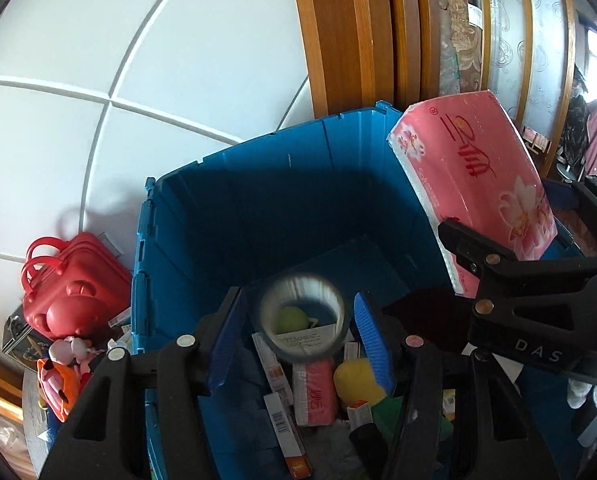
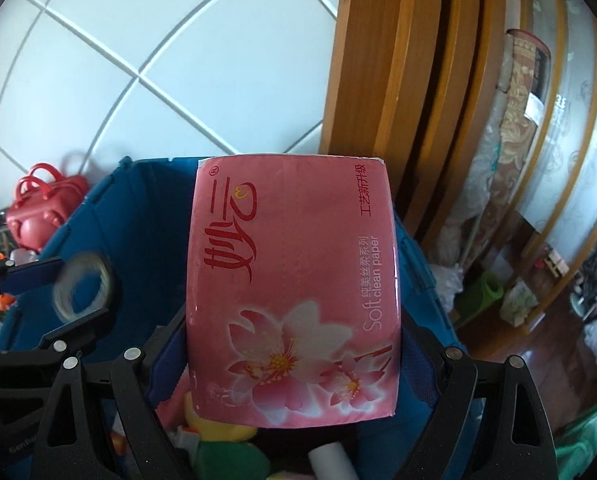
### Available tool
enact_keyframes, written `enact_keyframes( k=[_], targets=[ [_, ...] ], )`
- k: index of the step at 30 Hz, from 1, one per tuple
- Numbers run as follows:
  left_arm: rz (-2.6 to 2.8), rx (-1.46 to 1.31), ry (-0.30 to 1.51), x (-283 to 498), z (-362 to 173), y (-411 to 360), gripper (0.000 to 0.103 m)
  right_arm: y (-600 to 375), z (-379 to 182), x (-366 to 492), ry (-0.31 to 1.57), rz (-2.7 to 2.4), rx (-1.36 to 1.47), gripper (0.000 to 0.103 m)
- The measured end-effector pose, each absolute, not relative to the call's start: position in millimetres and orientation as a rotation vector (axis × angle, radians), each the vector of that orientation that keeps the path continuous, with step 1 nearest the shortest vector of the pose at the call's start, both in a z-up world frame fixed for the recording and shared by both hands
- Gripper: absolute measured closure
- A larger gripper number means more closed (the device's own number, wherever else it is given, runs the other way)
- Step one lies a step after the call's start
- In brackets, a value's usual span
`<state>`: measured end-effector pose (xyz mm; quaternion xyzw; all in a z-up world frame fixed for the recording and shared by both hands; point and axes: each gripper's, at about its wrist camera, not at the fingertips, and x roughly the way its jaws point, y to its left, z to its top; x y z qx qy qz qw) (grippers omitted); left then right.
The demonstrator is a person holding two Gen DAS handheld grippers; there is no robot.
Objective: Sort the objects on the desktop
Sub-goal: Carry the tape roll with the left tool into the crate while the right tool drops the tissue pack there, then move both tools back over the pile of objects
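Observation:
My left gripper (image 1: pixel 298 332) is open over the blue bin (image 1: pixel 234 208). A clear tape roll (image 1: pixel 302 316) is blurred between its blue pads (image 1: pixel 372 340), touching neither; it looks loose in the air. It shows in the right wrist view too (image 2: pixel 83 290). My right gripper (image 2: pixel 294 364) is shut on a pink tissue pack (image 2: pixel 294 300) and holds it above the bin's right side (image 2: pixel 422 264). The pack also shows in the left wrist view (image 1: pixel 474 184). Inside the bin lie a smaller pink tissue pack (image 1: pixel 314 396), small boxes and a yellow-green plush toy (image 1: pixel 358 380).
A red toy suitcase (image 1: pixel 70 284) and small toys (image 1: pixel 64 368) sit left of the bin by the white tiled wall (image 1: pixel 98 80). A wooden door frame (image 1: pixel 358 32) stands behind the bin. Cluttered floor lies at the far right (image 2: pixel 538 300).

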<state>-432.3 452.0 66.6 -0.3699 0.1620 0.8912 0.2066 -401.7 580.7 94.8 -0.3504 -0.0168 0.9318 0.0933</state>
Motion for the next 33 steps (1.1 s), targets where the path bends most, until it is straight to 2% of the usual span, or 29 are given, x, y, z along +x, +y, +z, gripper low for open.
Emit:
enact_keyframes(
  k=[8, 20, 30, 33],
  targets=[
    [2.478, -1.027, 0.449, -429, 68, 448, 0.047, 577, 104, -397, -0.077, 2.765, -0.978, 0.000],
    [2.474, -0.995, 0.372, -402, 84, 417, 0.047, 566, 127, -365, -0.103, 2.776, -0.940, 0.000],
    [2.584, -0.815, 0.274, -336, 115, 349, 0.047, 518, 149, -309, -0.148, 2.870, -0.864, 0.000],
    [2.618, -0.761, 0.232, -315, 118, 322, 0.040, 493, 156, -287, -0.149, 2.923, -0.812, 0.000]
  ],
)
